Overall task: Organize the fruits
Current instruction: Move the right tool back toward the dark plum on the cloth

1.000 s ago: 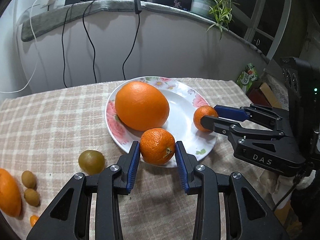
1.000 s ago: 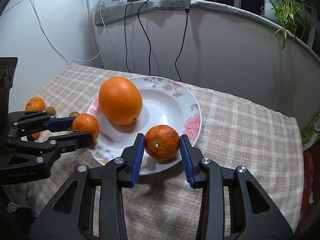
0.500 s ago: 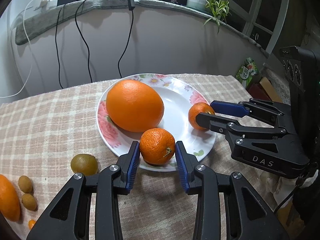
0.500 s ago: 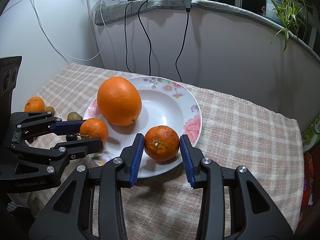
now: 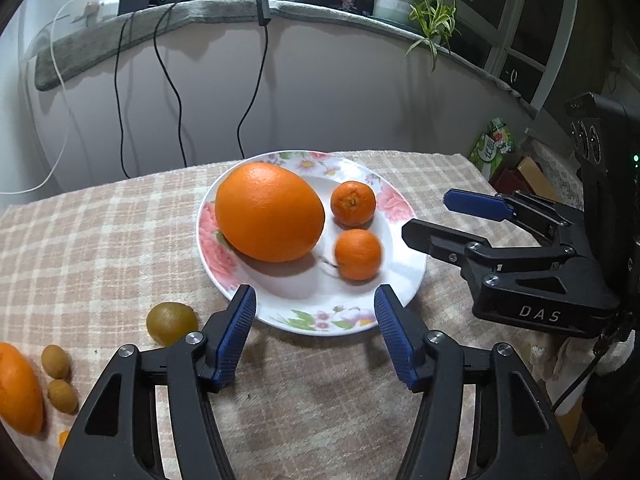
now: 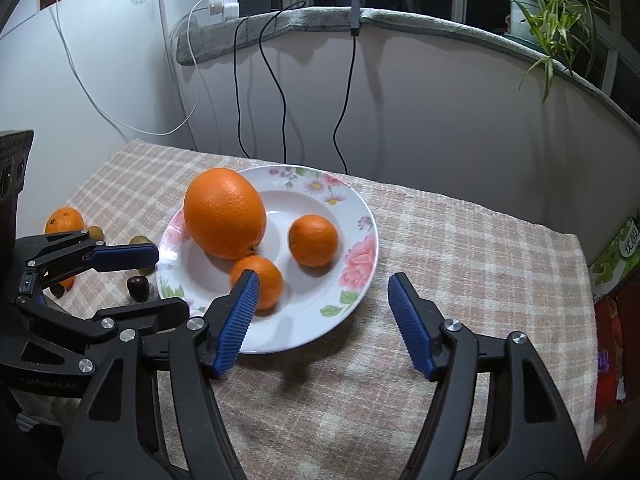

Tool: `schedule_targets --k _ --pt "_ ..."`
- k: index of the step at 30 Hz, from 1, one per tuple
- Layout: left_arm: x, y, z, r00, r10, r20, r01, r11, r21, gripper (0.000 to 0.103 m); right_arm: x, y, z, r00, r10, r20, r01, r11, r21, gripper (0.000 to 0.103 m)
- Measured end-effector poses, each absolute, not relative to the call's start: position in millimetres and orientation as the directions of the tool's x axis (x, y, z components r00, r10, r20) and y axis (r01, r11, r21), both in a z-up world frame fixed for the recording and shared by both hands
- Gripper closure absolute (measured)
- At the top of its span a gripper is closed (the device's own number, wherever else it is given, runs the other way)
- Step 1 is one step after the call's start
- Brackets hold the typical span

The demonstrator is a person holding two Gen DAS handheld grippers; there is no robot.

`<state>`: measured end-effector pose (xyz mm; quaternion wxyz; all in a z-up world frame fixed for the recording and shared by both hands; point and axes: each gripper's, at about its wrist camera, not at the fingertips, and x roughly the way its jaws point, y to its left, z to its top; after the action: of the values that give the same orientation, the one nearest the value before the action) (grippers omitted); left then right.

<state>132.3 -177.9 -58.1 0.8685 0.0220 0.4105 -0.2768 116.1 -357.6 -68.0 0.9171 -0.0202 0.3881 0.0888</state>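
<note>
Fingers of the left gripper (image 5: 314,330) are spread and still opening, blue ribbed pads apart, nothing between them; they frame the near rim of the floral plate (image 5: 412,276) without touching it. Fingers of the right gripper (image 6: 322,322) are likewise spread and opening, with nothing gripped; its left pad overlaps one small mandarin only in line of sight. Plate: white, pink and purple flower print on the rim, sitting on a beige checked tablecloth (image 5: 100,248). On the plate, three fruits. Large orange (image 5: 269,211): egg-shaped, glossy, finely pitted skin, lying on the plate's left half and reaching toward the rim there. Far mandarin (image 5: 353,203): small, round, stem scar facing the left camera, just beside the large orange. Near mandarin (image 5: 357,254): similar size, slightly blurred, a short stem showing at its lower left, sitting just beside the far one; whether they touch cannot be told. Off the plate, on the cloth to the left: a greenish-brown round fruit (image 5: 171,322) near the plate rim, two small tan oval fruits (image 5: 56,361) further out, and part of another orange (image 5: 18,390) at the frame edge. In the right wrist view a dark, cherry-like fruit (image 6: 138,286) lies near the plate's left rim, by the left gripper's fingers.
</note>
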Motion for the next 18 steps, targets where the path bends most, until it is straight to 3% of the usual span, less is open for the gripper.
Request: schedule_targets --k 18 --pt "112 -152 -48 0.55 -0.459 -0.698 0.47 0.861 -0.195 0.042 105 -346 -59 0.677 0.19 -0.711 -0.19 0.978 0.081 0.028"
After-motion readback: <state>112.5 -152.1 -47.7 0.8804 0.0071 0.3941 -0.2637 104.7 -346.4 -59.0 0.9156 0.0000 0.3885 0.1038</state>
